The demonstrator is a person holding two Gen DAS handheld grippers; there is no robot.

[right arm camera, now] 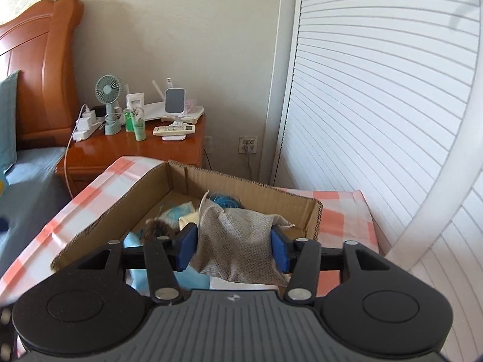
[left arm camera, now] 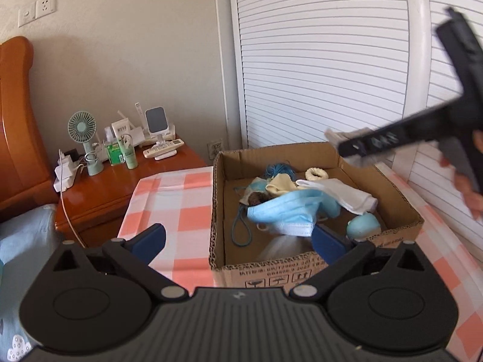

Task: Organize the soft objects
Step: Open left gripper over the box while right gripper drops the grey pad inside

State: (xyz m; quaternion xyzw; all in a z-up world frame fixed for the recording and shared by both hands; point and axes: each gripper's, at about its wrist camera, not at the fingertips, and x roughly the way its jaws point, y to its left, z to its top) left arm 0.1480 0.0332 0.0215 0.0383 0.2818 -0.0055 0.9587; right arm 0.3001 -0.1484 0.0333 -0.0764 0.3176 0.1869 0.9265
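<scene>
An open cardboard box (left arm camera: 401, 199) stands on a pink-and-white checked cloth (left arm camera: 181, 199). In it lie a blue face mask (left arm camera: 283, 211), a white sock (left arm camera: 341, 194), blue yarn (left arm camera: 279, 169), a cream scrunchie (left arm camera: 316, 174) and a pale blue ball (left arm camera: 362, 224). My left gripper (left arm camera: 240, 244) hangs wide open at the box's near edge, with nothing between its blue pads. Over the box's far right corner, my right gripper (left arm camera: 347, 146) shows blurred. In the right wrist view, my right gripper (right arm camera: 234, 250) is shut on a grey dotted pouch (right arm camera: 238, 241) above the box (right arm camera: 241, 185).
A wooden nightstand (left arm camera: 120, 190) left of the table carries a small fan (left arm camera: 82, 129), bottles, a remote and a charger with a cable. A wooden headboard (left arm camera: 15, 120) and bedding lie further left. White louvred doors (left arm camera: 317, 60) stand behind the box. A person's hand (left arm camera: 471, 193) holds the right gripper.
</scene>
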